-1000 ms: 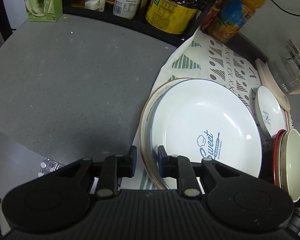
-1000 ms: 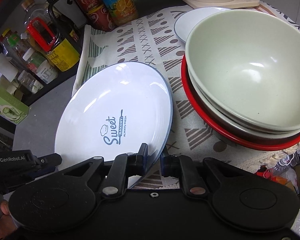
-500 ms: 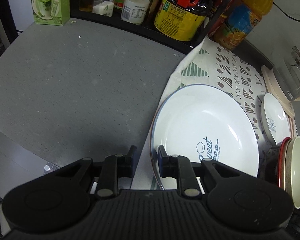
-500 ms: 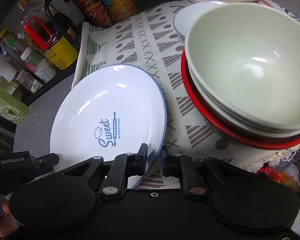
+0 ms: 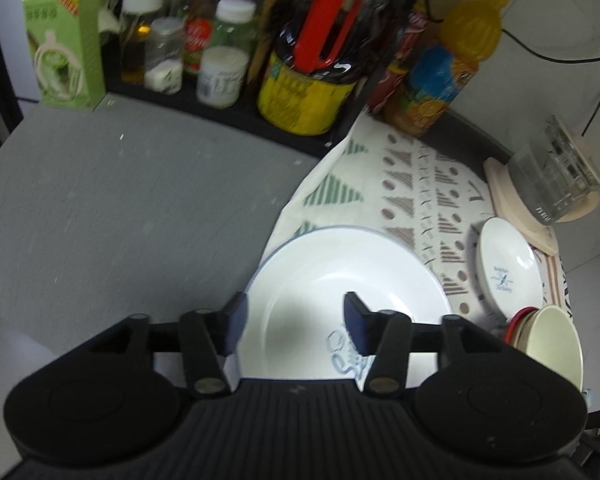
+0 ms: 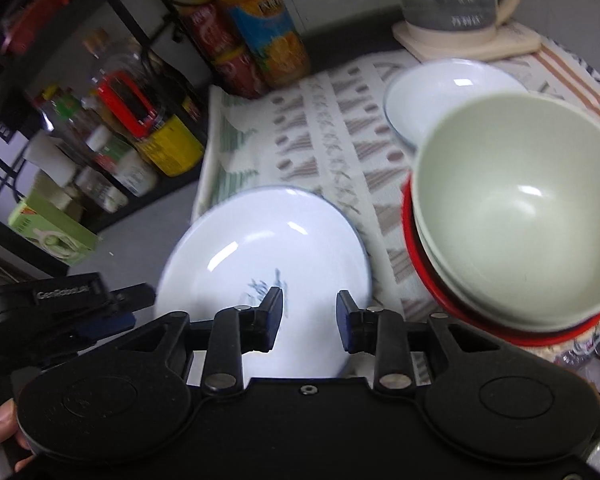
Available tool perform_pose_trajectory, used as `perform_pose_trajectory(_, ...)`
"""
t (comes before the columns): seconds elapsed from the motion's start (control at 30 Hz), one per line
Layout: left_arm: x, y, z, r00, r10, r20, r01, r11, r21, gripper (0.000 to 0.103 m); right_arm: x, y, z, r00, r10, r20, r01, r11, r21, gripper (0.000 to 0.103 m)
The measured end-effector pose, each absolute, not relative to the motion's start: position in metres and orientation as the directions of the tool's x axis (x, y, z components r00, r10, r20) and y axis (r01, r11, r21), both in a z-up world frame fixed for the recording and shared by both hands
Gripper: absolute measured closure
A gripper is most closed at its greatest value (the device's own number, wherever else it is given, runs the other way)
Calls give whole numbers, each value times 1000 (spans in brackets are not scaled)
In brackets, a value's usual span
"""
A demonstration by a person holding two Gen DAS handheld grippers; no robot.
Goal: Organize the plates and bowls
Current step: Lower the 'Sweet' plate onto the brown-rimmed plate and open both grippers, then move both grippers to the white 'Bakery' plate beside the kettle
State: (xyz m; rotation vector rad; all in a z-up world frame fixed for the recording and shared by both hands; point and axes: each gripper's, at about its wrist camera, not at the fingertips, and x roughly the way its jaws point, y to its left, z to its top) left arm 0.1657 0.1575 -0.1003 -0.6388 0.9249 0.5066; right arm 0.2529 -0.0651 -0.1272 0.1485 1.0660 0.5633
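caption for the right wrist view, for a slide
Right gripper open above the white plate on the patterned cloth, beside stacked bowls.

White plate (image 5: pixel 340 280) lies flat on patterned cloth (image 5: pixel 412 184); stacked bowls (image 6: pixel 516 216) beside it.

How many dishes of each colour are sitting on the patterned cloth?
White: 2, the big plate and the small dish
Pale green: 1, the top bowl
Pale, tucked under it: 1, the middle bowl
Red: 1, the bottom dish
Total: 5
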Motion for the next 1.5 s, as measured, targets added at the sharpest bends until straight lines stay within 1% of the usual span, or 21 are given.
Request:
perform_pose_trajectory(0.03,169,157,-98,517,129,-846,-644,710,-285,42,255,-65,-123,363,511,-779,-367,847,384,68)
perform_pose_trajectory(0.13,177,155,-90,538,125,-834,-626,722,-296,36,263,-69,-110,395,517,-759,-369,846,384,57)
perform_pose_trajectory(0.3,193,149,-80,560,130,-818,-597,748,-290,28,279,-74,-94,450,505,-737,-346,859,377,49)
perform_pose_trajectory(0.33,197,148,-79,564,129,-815,-591,753,-290,26,283,-75,-91,460,498,-735,-336,864,375,44)
perform_pose_trajectory(0.47,215,144,-74,587,108,-803,-563,767,-308,25,295,-80,-87,499,469,-729,-305,882,359,32)
perform_pose_trajectory(0.5,221,143,-74,585,110,-804,-563,768,-304,24,298,-81,-86,506,467,-725,-298,884,362,30)
perform_pose_trajectory(0.57,232,140,-73,588,100,-803,-549,778,-305,22,305,-85,-84,519,463,-718,-284,886,366,23)
perform_pose_trajectory(0.67,251,133,-74,589,77,-805,-520,798,-304,20,313,-91,-83,549,449,-705,-261,893,366,15)
perform_pose_trajectory(0.73,262,128,-77,593,51,-804,-502,804,-319,19,320,-97,-83,566,443,-696,-242,896,374,13)
perform_pose_trajectory(0.87,286,118,-83,597,-7,-802,-461,815,-350,18,335,-108,-86,585,418,-695,-198,904,378,13)
perform_pose_trajectory(1.0,312,108,-89,582,-59,-811,-417,834,-360,11,350,-119,-91,596,371,-712,-157,924,350,13)
perform_pose_trajectory(1.1,331,99,-94,572,-91,-816,-379,852,-361,11,362,-128,-97,603,329,-727,-119,938,326,13)
perform_pose_trajectory(1.23,355,91,-102,548,-132,-826,-355,858,-372,11,377,-140,-104,594,315,-741,-86,940,331,13)
perform_pose_trajectory(1.5,390,81,-125,476,-114,-872,-375,870,-318,11,403,-162,-123,539,313,-782,-4,929,369,14)
